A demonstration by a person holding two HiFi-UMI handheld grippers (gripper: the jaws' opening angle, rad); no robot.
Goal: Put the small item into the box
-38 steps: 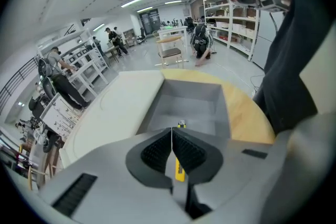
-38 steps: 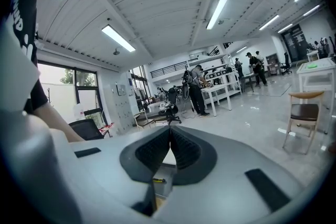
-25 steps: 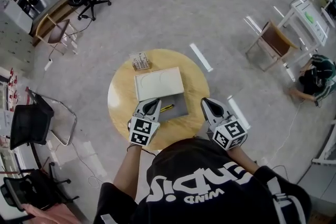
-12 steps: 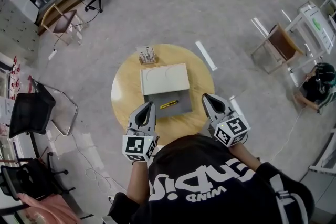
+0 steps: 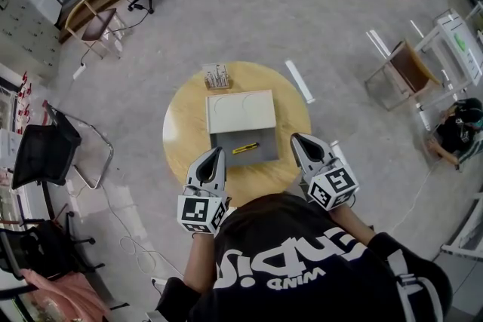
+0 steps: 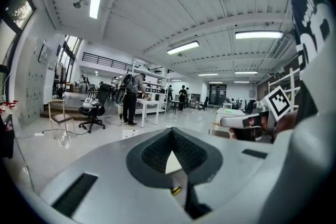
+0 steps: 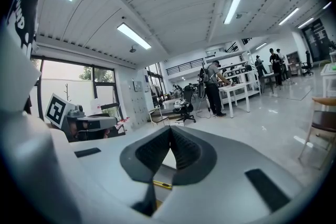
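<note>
Round table (image 5: 185,139) bears the box (image 5: 266,152), yellow item (image 5: 243,148) inside, rack (image 5: 217,76) behind. Left gripper (image 5: 217,154) and right gripper (image 5: 299,139), jaws pressed together and empty, stay withdrawn.

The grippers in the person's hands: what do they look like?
Both the left gripper and the right gripper are pale grey wedges that taper to a point, with dark ribbed pads inside. Each carries a cube printed with black-and-white square markers. The person wears a black short-sleeved shirt with white lettering.
</note>
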